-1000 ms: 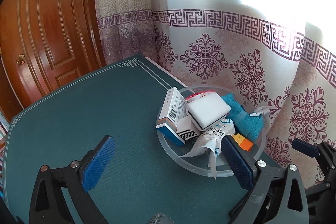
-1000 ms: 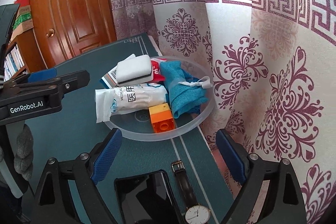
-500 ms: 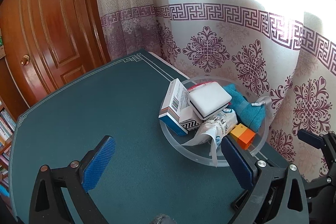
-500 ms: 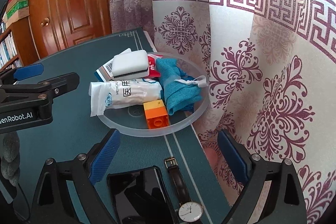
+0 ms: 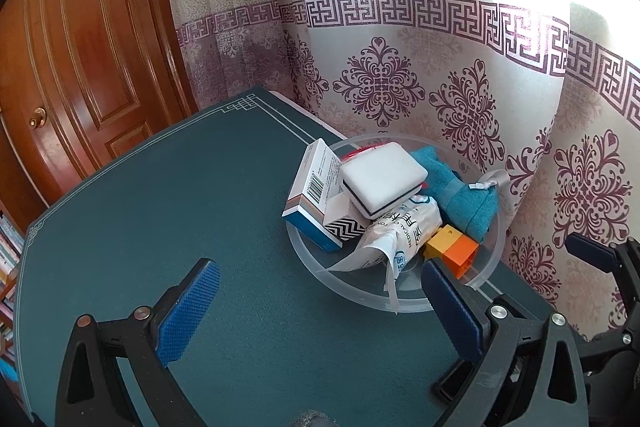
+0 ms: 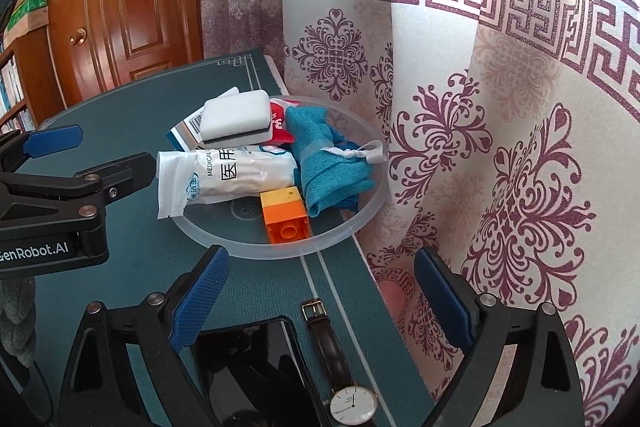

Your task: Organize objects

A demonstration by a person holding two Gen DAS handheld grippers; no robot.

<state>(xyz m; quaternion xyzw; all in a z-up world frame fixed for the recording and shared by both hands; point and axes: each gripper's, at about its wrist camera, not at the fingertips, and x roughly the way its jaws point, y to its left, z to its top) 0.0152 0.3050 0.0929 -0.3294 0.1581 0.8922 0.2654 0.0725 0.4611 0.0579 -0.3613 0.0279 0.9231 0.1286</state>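
Nearest in the right wrist view, the right hand-held gripper [image 6: 320, 301] hangs over the teal tabletop [image 6: 132, 247] with its blue-padded fingers spread wide and nothing between them. Under it lie a black phone [image 6: 248, 367] and, just beside that, a wristwatch [image 6: 344, 375] with a dark strap and white dial, both on the tabletop outside the bowl. The left hand-held gripper [image 5: 320, 307] is likewise spread apart and empty, hovering above bare tabletop just short of the bowl's near rim. Beyond both sits a clear plastic bowl [image 6: 340, 227] close to the tabletop's edge by the curtain [image 6: 500, 107]. At its front is an orange and yellow toy block [image 6: 285, 217]; behind that a white medical pack [image 6: 224, 175] with printed characters overhangs the rim on the left. A teal cloth [image 6: 328, 159] tied with a pale ribbon fills the right side. Farther back, a white sponge [image 6: 236, 117] with a dark base rests on top of a blue and white box [image 5: 316, 195] that leans on the rim, with a red packet [image 6: 280, 123] partly hidden behind. A wooden door [image 5: 72, 67] stands beyond the tabletop.
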